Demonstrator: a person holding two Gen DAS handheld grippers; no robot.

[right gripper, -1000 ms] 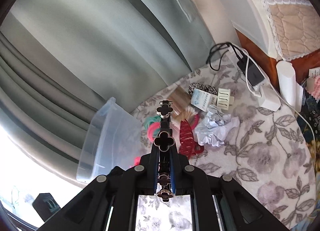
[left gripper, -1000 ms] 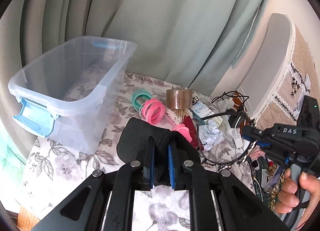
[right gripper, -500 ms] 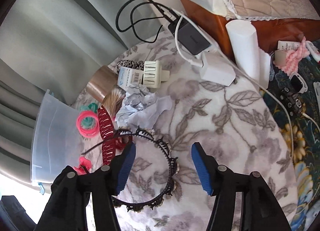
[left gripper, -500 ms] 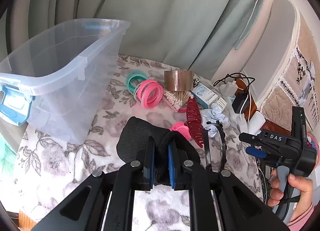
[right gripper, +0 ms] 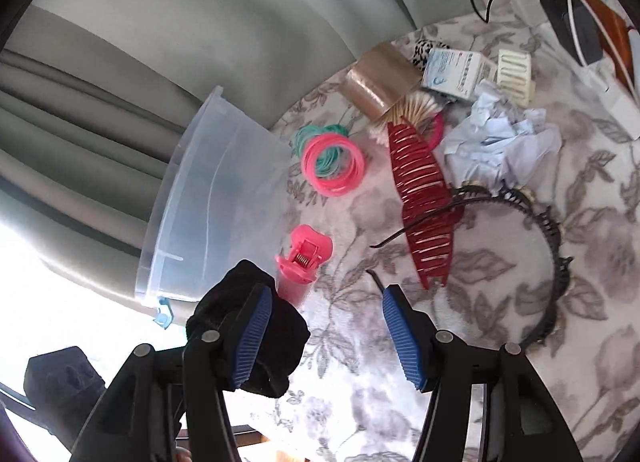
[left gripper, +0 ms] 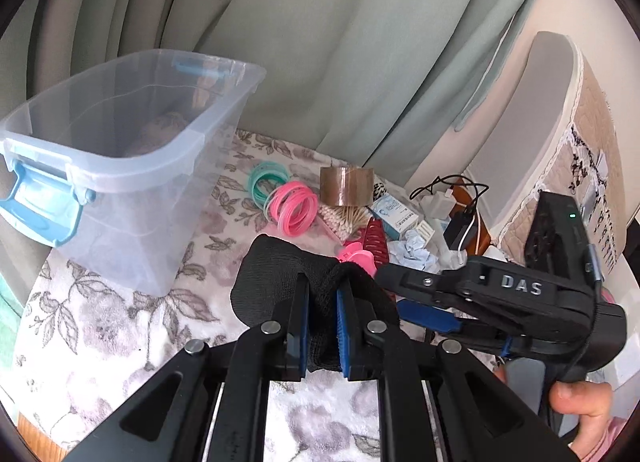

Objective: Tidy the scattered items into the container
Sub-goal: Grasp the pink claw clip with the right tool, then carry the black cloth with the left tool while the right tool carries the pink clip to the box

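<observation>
Where curtains (left gripper: 320,42) hang, floral tablecloth (right gripper: 500,282), clear container (left gripper: 120,150)

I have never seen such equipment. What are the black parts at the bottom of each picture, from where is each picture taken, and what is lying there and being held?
No robot is here: a person holds a hand-held gripper in each hand, each carrying a camera looking along its two blue-padded fingers. The left camera shows the left hand-held gripper shut on a black cloth, with the clear plastic container ahead. The right camera shows the right hand-held gripper open and holding nothing. On the flowered cover lie pink rings, a red hair clip, a black headband, a tape roll and crumpled paper.
</observation>
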